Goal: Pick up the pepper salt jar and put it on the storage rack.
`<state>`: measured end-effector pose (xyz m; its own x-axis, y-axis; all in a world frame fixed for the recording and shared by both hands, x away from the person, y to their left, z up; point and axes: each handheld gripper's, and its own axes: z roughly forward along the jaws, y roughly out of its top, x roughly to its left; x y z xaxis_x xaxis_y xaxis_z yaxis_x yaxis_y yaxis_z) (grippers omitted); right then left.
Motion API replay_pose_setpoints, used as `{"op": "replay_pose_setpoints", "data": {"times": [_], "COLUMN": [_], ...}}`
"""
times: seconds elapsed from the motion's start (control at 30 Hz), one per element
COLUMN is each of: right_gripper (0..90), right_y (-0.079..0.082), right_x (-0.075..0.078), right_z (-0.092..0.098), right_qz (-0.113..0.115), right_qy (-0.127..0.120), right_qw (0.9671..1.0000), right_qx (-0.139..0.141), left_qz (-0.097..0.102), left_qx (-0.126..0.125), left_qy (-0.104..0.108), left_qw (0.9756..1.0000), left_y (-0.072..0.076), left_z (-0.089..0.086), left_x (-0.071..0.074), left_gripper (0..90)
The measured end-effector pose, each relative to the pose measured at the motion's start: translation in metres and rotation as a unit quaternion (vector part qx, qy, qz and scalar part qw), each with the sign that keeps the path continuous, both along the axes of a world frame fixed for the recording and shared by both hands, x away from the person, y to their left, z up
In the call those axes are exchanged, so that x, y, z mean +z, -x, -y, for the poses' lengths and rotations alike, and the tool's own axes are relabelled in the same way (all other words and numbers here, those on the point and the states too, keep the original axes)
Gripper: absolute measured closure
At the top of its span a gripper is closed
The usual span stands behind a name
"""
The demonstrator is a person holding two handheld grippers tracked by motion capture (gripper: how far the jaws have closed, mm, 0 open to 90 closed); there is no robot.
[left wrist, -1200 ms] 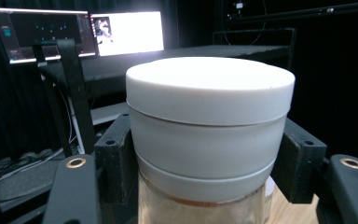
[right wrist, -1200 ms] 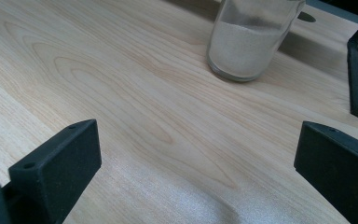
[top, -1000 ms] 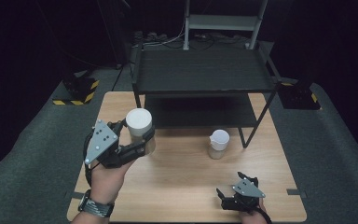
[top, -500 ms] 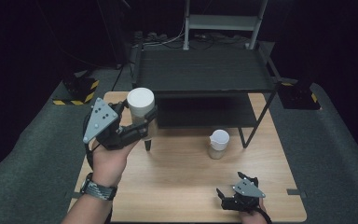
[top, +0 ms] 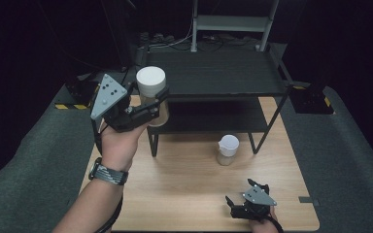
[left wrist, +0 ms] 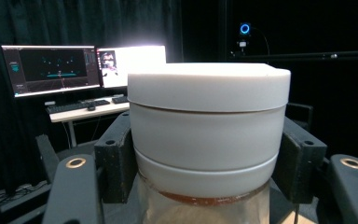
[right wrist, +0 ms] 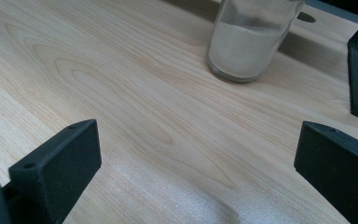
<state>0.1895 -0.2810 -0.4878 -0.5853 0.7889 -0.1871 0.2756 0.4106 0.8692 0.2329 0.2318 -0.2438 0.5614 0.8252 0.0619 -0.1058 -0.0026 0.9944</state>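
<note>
The left claw (top: 150, 104) has risen toward the black metal shelf (top: 213, 73), pinching a round white-lidded glass jar (top: 151, 92); the right claw (top: 249, 208) rests spread on the pale wood desk (top: 189, 194).

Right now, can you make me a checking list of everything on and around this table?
Surface: wooden table, bare light wood.
Job's things: jar with a white lid held up beside the top of the black shelf rack; second jar stands on the table by the rack.
Clutter: nothing seen.
Grippers: left gripper shut on the raised jar; right gripper open, low at the table's near edge.
Cables: some behind the rack.
Surroundings: dark curtains, grey floor, lit monitors.
</note>
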Motion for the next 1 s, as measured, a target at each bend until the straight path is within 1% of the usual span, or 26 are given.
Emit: {"op": "replay_pose_setpoints", "data": {"times": [0.13, 0.4, 0.47, 0.63, 1.0], "right_gripper": [0.0, 0.0, 0.0, 0.0, 0.0], "right_y": [0.0, 0.0, 0.0, 0.0, 0.0], "right_x": [0.0, 0.0, 0.0, 0.0, -0.001], "right_z": [0.0, 0.001, 0.001, 0.001, 0.003], "right_qz": [-0.001, -0.001, -0.001, -0.001, -0.001], "right_qy": [-0.002, -0.005, -0.004, -0.006, -0.008], "right_qw": [1.0, 1.0, 1.0, 1.0, 1.0], "right_qx": [-0.001, -0.002, -0.001, -0.001, 0.001], "left_qz": [0.004, 0.006, 0.006, 0.006, 0.004], "left_qx": [0.002, 0.006, 0.007, 0.012, 0.021], "left_qy": [0.004, 0.001, 0.006, 0.01, 0.005], "left_qw": [1.0, 1.0, 0.9999, 0.9999, 0.9998], "left_y": [-0.007, -0.025, -0.029, -0.04, -0.063], "left_z": [0.004, 0.014, 0.016, 0.022, 0.041], "left_x": [0.004, 0.013, 0.014, 0.016, 0.02], "left_gripper": [34.4, 34.4, 34.4, 34.4, 34.4]}}
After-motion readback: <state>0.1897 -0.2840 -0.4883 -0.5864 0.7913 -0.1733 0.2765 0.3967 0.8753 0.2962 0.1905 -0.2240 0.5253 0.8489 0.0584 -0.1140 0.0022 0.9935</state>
